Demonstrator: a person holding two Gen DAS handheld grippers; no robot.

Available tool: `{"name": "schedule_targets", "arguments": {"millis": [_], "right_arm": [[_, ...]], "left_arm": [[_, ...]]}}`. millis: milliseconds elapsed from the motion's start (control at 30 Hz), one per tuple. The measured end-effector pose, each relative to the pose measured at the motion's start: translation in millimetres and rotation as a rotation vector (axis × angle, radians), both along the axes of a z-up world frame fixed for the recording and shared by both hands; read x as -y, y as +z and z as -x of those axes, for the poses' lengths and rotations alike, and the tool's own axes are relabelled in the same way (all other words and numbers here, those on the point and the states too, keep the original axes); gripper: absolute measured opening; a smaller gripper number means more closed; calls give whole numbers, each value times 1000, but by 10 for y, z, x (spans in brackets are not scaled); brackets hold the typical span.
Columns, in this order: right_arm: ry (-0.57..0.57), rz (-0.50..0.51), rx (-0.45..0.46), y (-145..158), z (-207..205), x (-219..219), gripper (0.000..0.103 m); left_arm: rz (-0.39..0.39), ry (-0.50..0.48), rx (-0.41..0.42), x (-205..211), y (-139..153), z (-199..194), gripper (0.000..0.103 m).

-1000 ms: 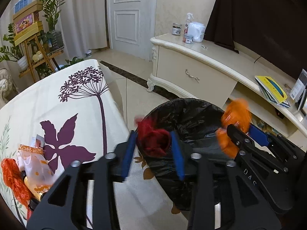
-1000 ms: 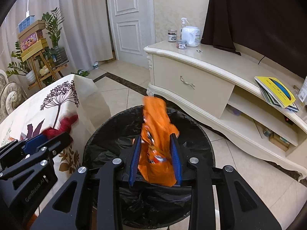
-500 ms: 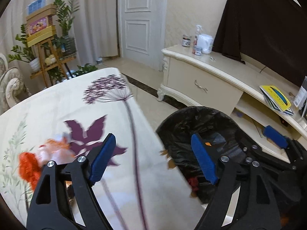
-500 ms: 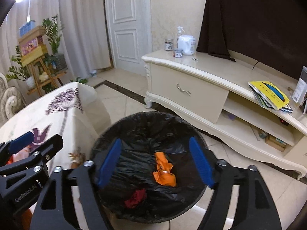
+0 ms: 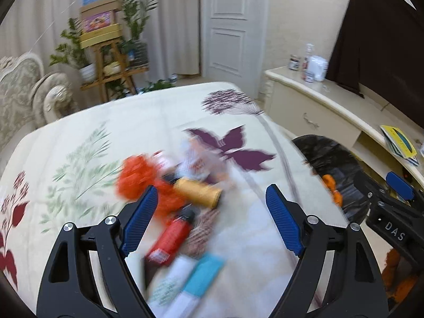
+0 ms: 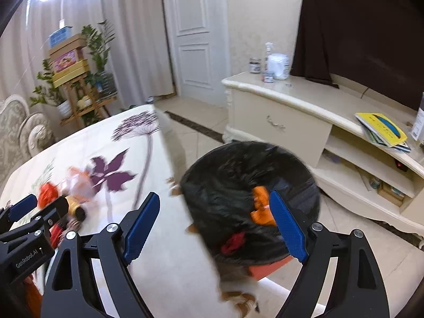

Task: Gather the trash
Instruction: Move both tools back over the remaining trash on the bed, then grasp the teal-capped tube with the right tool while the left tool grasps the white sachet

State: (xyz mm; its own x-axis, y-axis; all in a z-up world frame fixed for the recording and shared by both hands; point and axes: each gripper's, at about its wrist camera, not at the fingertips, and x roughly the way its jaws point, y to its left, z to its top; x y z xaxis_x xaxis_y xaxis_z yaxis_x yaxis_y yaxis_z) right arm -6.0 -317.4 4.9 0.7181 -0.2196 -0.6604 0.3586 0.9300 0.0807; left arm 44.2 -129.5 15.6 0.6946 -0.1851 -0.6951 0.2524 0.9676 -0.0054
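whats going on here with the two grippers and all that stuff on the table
A person is clearing trash off a table with two handheld grippers. Both are open and hold nothing. The left gripper points at a blurred pile of wrappers and bottles on the tablecloth. The right gripper is near the black-lined bin, which holds an orange wrapper and a red scrap.

The left gripper point(image 5: 212, 221) hangs over the counter point(image 5: 111, 122) with its blue fingers point(image 5: 283, 225) spread wide and nothing between them. Ahead of the fingers lies a blurred heap of trash: an orange crumpled wrapper point(image 5: 137, 177) just past the left finger, a yellow tube point(image 5: 198, 192) beside it, a red bottle point(image 5: 173, 235) between the fingers, and a white and blue packet point(image 5: 190, 283) nearest the camera. Beyond the right finger sits the black-lined bin point(image 5: 331, 164) with orange scraps point(image 5: 330, 182) inside. The right gripper point(image 5: 392, 212) shows at the right edge.
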Motion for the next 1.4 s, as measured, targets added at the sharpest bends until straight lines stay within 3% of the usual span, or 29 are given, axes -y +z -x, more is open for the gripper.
{"name": "schedule_targets", "arguments": {"millis": [433,667,833,1067,1233,1400], "right_arm": [[199,-8,-61,-174,54,-1059,82],[318,-30,-115,-315,49,-1565,82],[393,7,-143,-366,97,-1849,82],[347,101,-193,-432,128,-1780,81],[258,80,-201,-411,138,-1467,81],[282,68,-176,-344,127,-1484,77]], "left_arm": [[-23,145,-51,-1083,-260,328,81],[-26,205,-59,-1463,-319,428,81],[-8,253,-61,-1676,-330,449,81],[24,262,-75,-1731,-355,451,81],[32,244,-77,-1687,-368,460,81],[47,223,-82,-1622,-368,472,81]]}}
